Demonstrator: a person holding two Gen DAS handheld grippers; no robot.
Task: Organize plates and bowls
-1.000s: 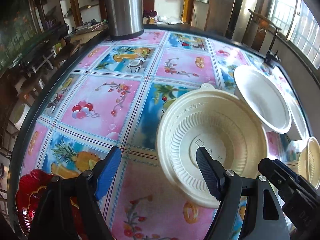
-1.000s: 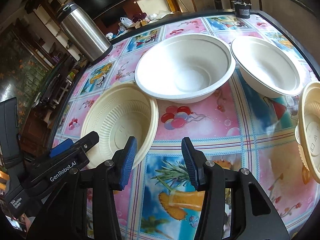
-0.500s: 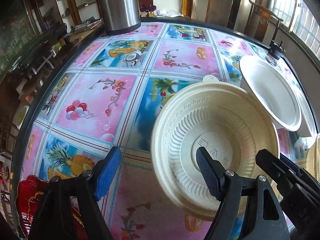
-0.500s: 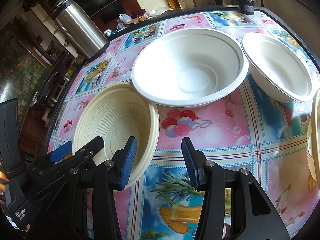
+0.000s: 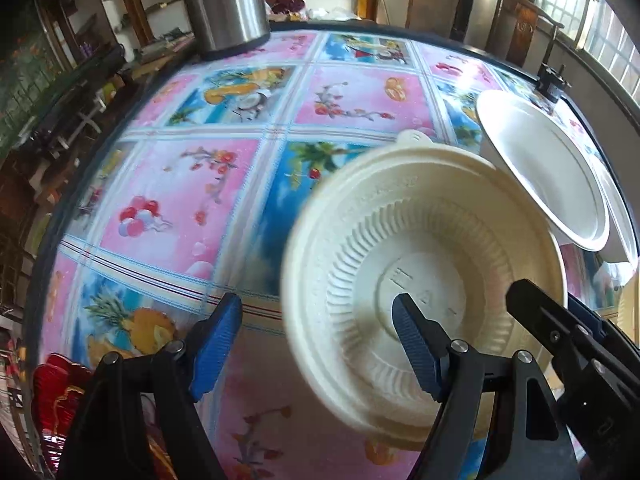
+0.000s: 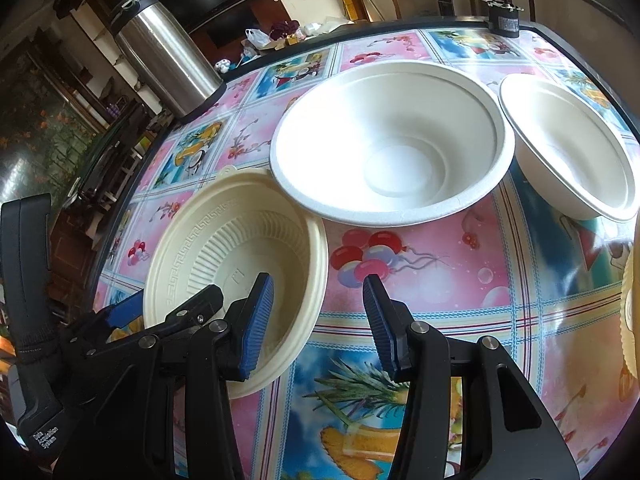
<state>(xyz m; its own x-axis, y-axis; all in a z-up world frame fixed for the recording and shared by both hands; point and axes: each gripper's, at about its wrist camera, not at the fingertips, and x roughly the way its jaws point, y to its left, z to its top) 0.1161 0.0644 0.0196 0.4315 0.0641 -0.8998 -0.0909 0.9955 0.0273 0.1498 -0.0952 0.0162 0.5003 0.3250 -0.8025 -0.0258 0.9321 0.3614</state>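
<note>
A cream ribbed plastic bowl [image 5: 420, 280] sits on the flowered tablecloth; it also shows in the right wrist view [image 6: 236, 256]. My left gripper [image 5: 316, 340] is open, its right finger inside the bowl and its left finger outside over the cloth. My right gripper [image 6: 318, 320] is open, its left finger over the cream bowl's near rim and its right finger over the cloth. A large white bowl [image 6: 392, 144] stands behind the cream bowl, with a second white bowl [image 6: 572, 148] to its right. The large white bowl shows in the left wrist view [image 5: 544, 168].
A steel thermos [image 6: 164, 52] stands at the back left of the table [image 6: 440, 248]. Another cream ribbed dish [image 6: 632, 312] shows at the right edge. A red dish [image 5: 60, 400] lies at the table's near left edge. A small black object [image 6: 502, 20] sits at the far edge.
Both grippers have moved closer to the cream bowl, which now looks larger in both views. The jaws of both have stayed open.
</note>
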